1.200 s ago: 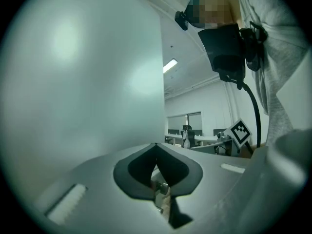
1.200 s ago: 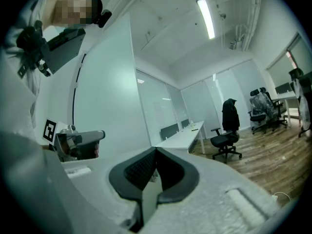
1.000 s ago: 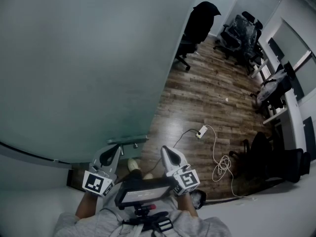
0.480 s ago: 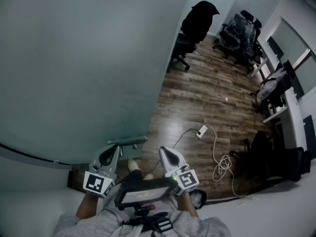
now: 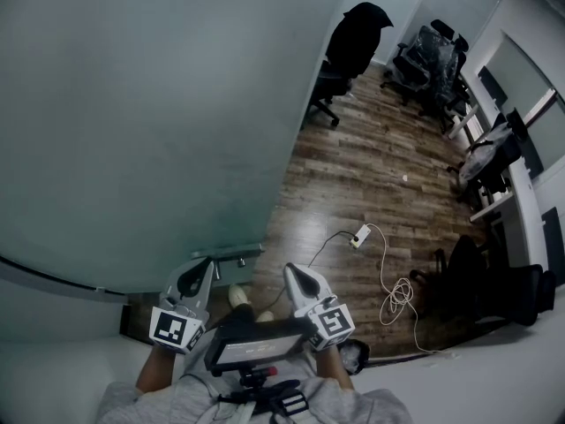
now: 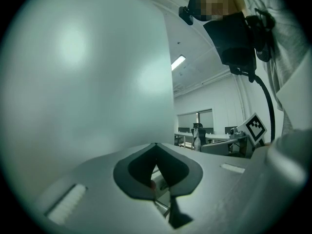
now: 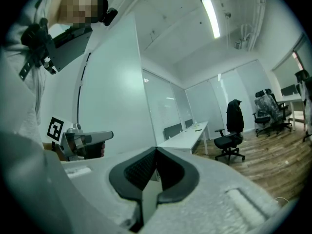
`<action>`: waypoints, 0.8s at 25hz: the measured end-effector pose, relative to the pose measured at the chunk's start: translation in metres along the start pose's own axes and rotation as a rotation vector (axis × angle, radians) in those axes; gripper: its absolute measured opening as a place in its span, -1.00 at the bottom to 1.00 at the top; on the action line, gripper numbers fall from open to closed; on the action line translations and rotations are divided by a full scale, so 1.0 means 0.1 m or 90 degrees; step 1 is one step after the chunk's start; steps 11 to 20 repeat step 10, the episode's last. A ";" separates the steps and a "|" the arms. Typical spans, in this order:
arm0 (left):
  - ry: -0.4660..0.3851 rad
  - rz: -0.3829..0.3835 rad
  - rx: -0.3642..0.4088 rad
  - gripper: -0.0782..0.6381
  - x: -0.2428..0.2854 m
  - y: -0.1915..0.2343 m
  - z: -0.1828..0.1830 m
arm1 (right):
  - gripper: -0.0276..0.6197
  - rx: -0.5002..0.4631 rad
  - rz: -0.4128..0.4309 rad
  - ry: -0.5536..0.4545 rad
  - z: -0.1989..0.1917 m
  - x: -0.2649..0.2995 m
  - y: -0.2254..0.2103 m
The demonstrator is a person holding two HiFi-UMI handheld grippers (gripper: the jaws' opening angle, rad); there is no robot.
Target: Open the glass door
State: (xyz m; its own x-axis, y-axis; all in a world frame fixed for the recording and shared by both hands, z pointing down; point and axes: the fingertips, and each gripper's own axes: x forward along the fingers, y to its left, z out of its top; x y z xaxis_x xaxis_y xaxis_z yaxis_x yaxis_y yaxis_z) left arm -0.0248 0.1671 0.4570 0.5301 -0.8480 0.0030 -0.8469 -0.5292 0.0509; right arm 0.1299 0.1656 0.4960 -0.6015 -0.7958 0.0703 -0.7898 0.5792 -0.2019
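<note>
Your left tongs [image 5: 208,267] are closed tip to tip on nothing, just beside the handle [image 5: 228,253] of the frosted glass door [image 5: 159,104] on your left. Your right tongs [image 5: 293,272] are also closed and empty.

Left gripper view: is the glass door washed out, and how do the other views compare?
Left gripper view: the frosted pale-green glass door is a soft blur with two hazy bright patches; dark fisheye vignette. Right gripper view: crisp; white ceiling strip light bright. Head view: dim, sheen on the brown wood-plank floor, curved edges.
</note>
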 end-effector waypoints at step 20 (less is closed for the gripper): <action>-0.004 0.005 0.002 -0.77 0.02 0.02 0.01 | -0.91 0.003 0.002 0.001 -0.04 0.04 -0.01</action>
